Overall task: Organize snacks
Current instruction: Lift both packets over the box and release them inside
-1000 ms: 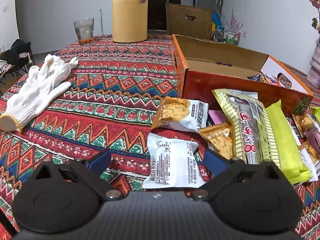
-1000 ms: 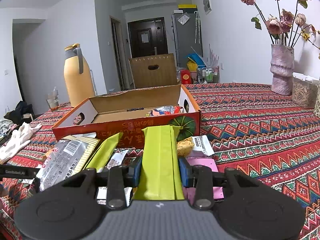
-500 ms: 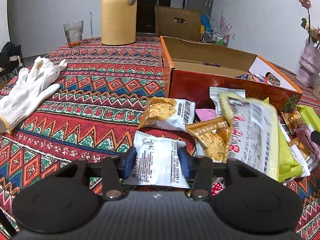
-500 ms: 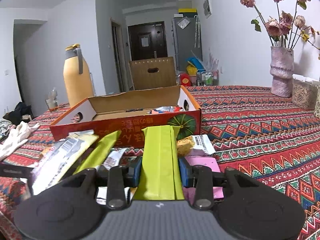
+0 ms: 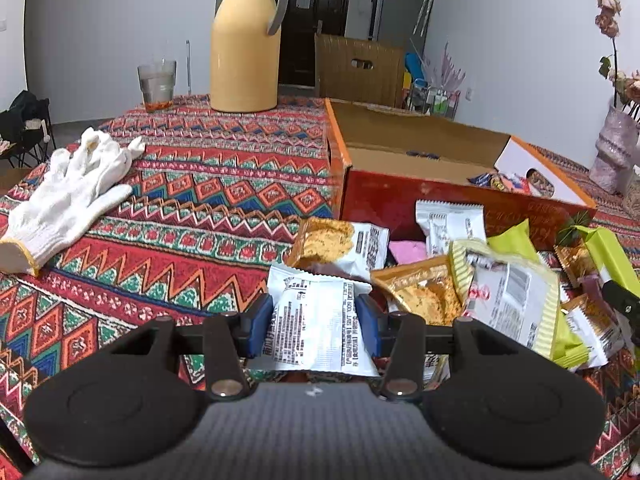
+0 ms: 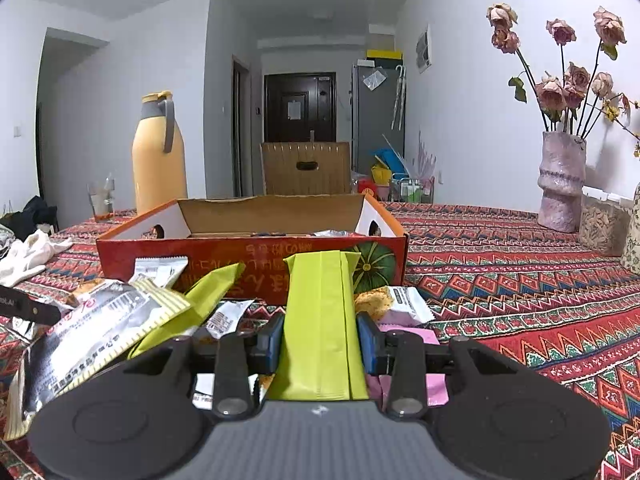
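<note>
Even, soft indoor light; fisheye bending and dark corners; slight blur throughout.

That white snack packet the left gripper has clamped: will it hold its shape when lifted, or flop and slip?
The white snack packet looks like thin crinkled film, so its free ends will probably droop. It seems small and puffy, likely light. The left gripper pinches it across the middle, which should hold, though glossy film could slide if jerked. The contents may crumble under a hard squeeze.

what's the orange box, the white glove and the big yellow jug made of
Orange box: looks like corrugated cardboard, with a printed glossy outside and a raw brown inside.
White glove: knitted cotton-like fabric, limp, with a ribbed cuff.
Yellow jug: smooth matte shell, plastic or coated metal, hard to tell; the grey handle looks plastic.
</note>
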The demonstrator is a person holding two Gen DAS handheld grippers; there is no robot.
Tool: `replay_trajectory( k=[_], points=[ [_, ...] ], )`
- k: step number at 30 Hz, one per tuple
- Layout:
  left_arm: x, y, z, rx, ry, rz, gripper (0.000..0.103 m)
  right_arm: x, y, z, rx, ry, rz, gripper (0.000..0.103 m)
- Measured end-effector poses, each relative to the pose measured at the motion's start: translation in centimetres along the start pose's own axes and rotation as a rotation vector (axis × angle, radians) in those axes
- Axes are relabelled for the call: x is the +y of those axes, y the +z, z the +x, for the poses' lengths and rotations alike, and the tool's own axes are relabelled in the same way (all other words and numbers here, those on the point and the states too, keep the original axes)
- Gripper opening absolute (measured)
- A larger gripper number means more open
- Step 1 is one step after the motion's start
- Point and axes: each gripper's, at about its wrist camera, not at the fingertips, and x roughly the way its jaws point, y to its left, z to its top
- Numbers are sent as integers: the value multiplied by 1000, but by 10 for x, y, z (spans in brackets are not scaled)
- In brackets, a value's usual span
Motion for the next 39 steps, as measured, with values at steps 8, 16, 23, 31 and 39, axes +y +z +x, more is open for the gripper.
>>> replay_trajectory(
  k=[8,16,23,31,39],
  points=[
    [-9,10,-17,-61,-17,9,47,-1,4,-7,-45,1,7,37],
    [-27,30,-30,-133,-45,24,47,-3,28,-17,-121,-2,18,37],
    [-45,53,-33,-181,-58,35,47,0,55,-14,-186,-7,-6,37],
    [-61,88,-22,-228,-58,27,47,3,92,12,-238,8,-11,37],
    [-78,123,5,-251,-44,23,47,8,123,62,-216,34,4,37]
  ],
)
